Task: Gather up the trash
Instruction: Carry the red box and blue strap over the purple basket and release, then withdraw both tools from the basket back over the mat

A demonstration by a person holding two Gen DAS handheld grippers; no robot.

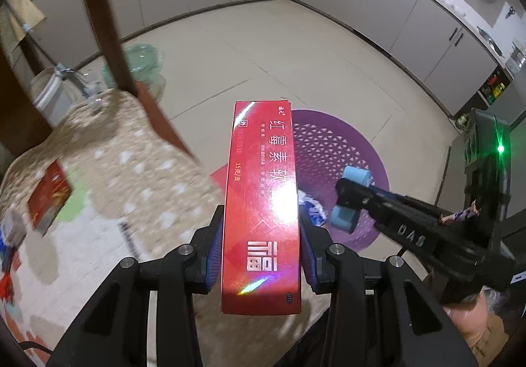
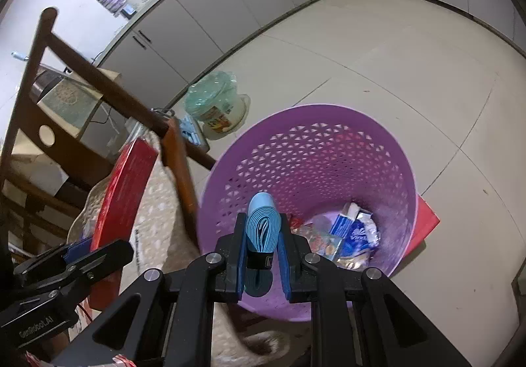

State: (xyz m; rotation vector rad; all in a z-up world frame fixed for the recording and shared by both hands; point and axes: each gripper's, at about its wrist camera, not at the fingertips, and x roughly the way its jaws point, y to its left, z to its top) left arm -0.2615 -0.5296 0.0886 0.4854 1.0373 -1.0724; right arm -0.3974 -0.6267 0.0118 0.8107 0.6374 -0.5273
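Observation:
My left gripper (image 1: pixel 261 235) is shut on a long red carton (image 1: pixel 263 186), its blue pads pressing both long sides. The carton points out over a purple perforated basket (image 1: pixel 332 143) on the floor. My right gripper (image 2: pixel 263 235) is shut on a light blue rolled band (image 2: pixel 261 219) and hangs over the near rim of the basket (image 2: pixel 328 150). Crumpled wrappers (image 2: pixel 351 232) lie at the basket's bottom. In the left wrist view the right gripper (image 1: pixel 348 199) reaches in from the right with the blue roll (image 1: pixel 356 174). In the right wrist view the left gripper (image 2: pixel 82 248) holds the red carton (image 2: pixel 125 189) at the left.
A table with a beige spotted cloth (image 1: pixel 131 153) stands left of the basket, with another red box (image 1: pixel 49 196) on it. A brown wooden chair (image 2: pixel 98 87) leans close by. A bag-covered bucket (image 2: pixel 217 104) stands on the tiled floor. White cabinets line the walls.

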